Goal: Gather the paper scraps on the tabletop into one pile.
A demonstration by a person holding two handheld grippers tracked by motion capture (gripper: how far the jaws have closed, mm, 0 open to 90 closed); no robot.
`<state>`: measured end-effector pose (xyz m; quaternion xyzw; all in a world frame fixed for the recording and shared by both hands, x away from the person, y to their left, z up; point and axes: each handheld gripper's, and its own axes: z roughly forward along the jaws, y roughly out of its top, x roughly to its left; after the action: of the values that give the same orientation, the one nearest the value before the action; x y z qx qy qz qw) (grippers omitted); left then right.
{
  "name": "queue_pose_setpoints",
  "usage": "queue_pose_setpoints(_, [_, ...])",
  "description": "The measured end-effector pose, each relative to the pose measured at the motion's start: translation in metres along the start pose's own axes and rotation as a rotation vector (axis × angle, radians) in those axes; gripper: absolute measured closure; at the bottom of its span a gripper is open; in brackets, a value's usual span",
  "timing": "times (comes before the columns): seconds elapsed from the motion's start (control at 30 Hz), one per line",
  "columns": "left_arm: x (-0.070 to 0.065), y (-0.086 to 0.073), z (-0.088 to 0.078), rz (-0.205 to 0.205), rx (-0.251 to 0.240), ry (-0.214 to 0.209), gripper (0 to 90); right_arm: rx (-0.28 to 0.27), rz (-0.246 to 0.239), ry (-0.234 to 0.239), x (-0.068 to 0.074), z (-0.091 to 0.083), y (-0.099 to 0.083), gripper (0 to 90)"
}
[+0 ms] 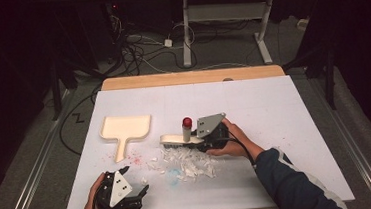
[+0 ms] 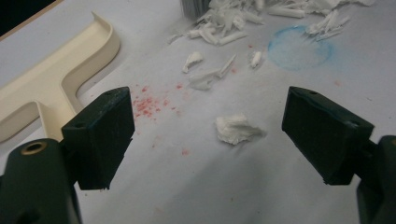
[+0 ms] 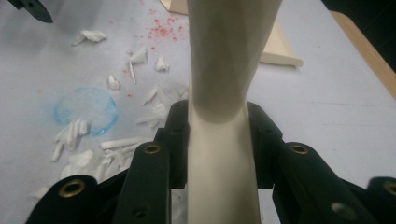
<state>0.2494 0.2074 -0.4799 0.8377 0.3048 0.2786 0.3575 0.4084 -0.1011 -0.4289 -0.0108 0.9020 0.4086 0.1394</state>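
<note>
Two claws: left claw [image 2: 205,135] gapes empty, right claw [image 3: 217,140] clamps one brush [image 1: 178,139] by many paper scraps [image 1: 190,163], one dustpan [image 1: 125,128]

A lab setup: white-covered table [image 1: 274,107], dark curtains [image 1: 14,58] around, cables [image 1: 139,48] sprawling across the floor.

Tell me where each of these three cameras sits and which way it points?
High view: above the table, looking forward and down; both forearms, left claw, right claw.
Left gripper view: on the left claw, open, facing paper scraps and dustpan.
Right gripper view: on the right claw, clamping the brush.
All share the blue ring.
</note>
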Motion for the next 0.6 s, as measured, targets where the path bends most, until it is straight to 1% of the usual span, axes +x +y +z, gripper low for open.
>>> queue_pose_setpoints(0.1, [-0.001, 0.001, 0.000, 0.000, -0.001, 0.003, 16.4, -0.009, 0.027, -0.039, 0.001, -0.010, 0.001, 68.2])
queue_pose_setpoints(0.13, [-0.001, 0.001, 0.000, 0.000, -0.003, 0.002, 16.4, -0.013, 0.041, -0.067, 0.001, -0.014, 0.002, 68.2])
queue_pose_setpoints(0.17, [-0.001, 0.001, -0.001, -0.011, 0.004, -0.003, 16.4, -0.020, 0.053, -0.090, 0.000, -0.018, 0.002, 68.2])
queue_pose_setpoints(0.2, [-0.001, 0.001, 0.000, -0.001, -0.002, 0.003, 16.4, -0.026, 0.065, -0.107, 0.000, -0.022, 0.002, 68.2])
queue_pose_setpoints(0.23, [-0.002, 0.001, -0.001, -0.010, 0.004, -0.001, 16.4, -0.030, 0.088, -0.132, -0.001, -0.027, 0.003, 68.2])
queue_pose_setpoints(0.27, [-0.002, 0.001, -0.001, -0.010, 0.006, -0.004, 16.4, -0.029, 0.110, -0.166, -0.001, -0.032, 0.003, 68.2])
queue_pose_setpoints(0.4, [-0.003, 0.001, 0.000, -0.008, 0.006, -0.005, 16.4, 0.009, 0.173, -0.248, 0.001, -0.050, 0.000, 68.2])
queue_pose_setpoints(0.53, [-0.003, 0.002, -0.001, 0.002, 0.012, -0.004, 16.4, 0.035, 0.227, -0.303, 0.002, -0.068, -0.009, 68.2])
queue_pose_setpoints(0.6, [-0.003, 0.002, -0.001, 0.002, 0.013, -0.006, 16.4, 0.059, 0.249, -0.348, 0.003, -0.077, -0.015, 68.2])
